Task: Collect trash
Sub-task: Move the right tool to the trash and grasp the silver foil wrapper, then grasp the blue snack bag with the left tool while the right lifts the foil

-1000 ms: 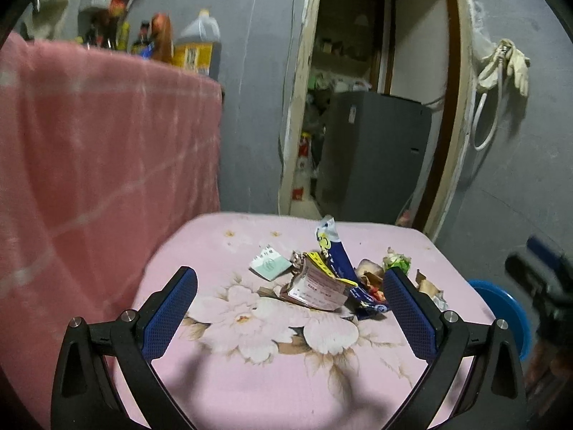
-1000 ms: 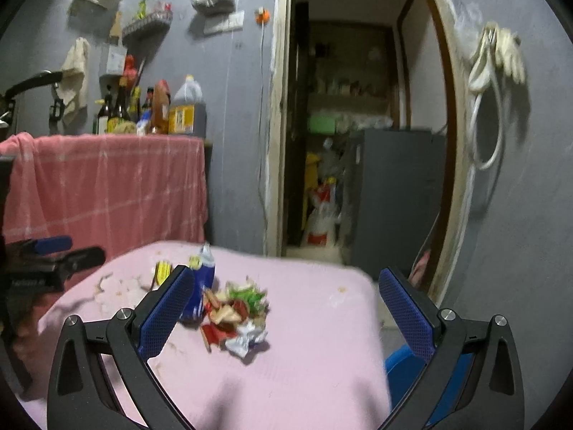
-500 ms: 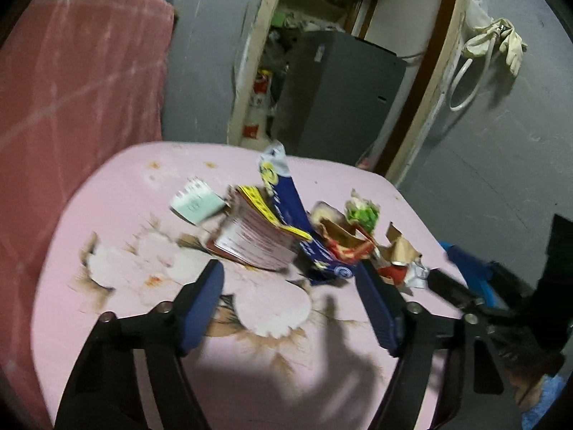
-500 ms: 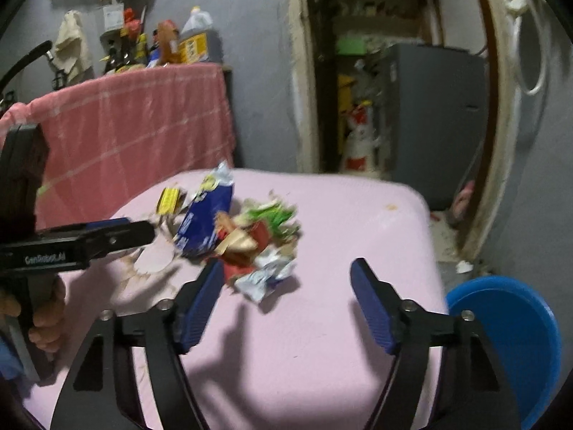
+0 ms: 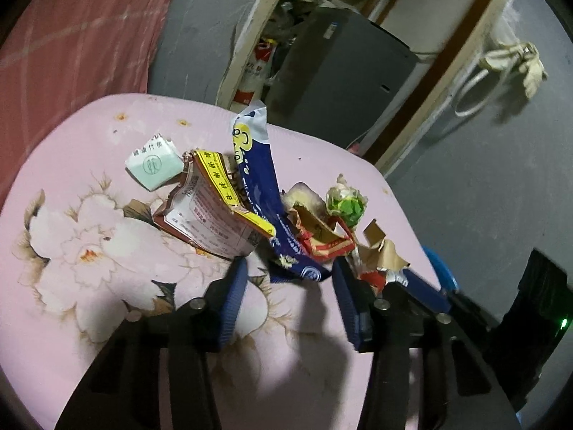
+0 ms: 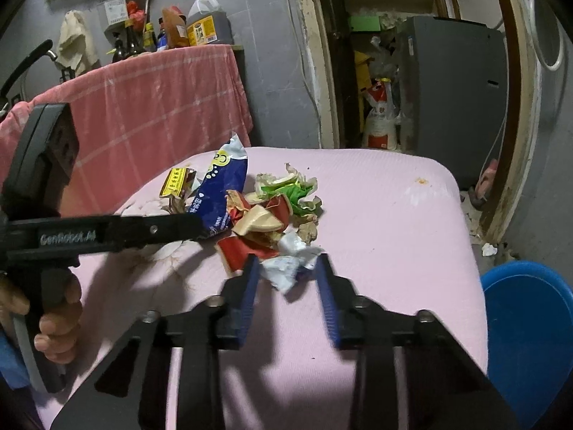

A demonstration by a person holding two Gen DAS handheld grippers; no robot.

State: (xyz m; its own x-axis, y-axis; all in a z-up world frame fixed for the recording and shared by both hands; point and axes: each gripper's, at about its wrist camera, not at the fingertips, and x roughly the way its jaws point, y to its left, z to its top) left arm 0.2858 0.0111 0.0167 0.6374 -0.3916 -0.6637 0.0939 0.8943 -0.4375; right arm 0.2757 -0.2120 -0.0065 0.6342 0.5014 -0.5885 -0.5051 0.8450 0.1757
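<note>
A heap of trash lies on the pink flowered cloth [image 5: 89, 251]: a long blue wrapper [image 5: 256, 179], a red-and-white packet with a yellow strip [image 5: 207, 222], a pale green paper box [image 5: 154, 166], a green crumpled wrapper [image 5: 345, 206] and red and brown scraps [image 5: 322, 243]. My left gripper [image 5: 289, 268] is closing, and the blue wrapper's near end lies between its fingers with a gap on the left. My right gripper [image 6: 286, 261] is closing on a crumpled white wrapper [image 6: 283, 270], which fills the gap between its pads. The left gripper [image 6: 198, 227] reaches the blue wrapper [image 6: 220, 186] from the left.
A blue basin [image 6: 526, 322] stands on the floor right of the table. A pink checked cloth [image 6: 150, 107] covers a counter with bottles [image 6: 204, 21] behind. A grey cabinet [image 6: 454, 96] fills the doorway. A person's hand [image 6: 53, 322] holds the left gripper.
Both grippers tipped down and moved in on the heap while their jaws narrowed from wide open. The blue wrapper's end and the white wrapper now lie between the fingers.
</note>
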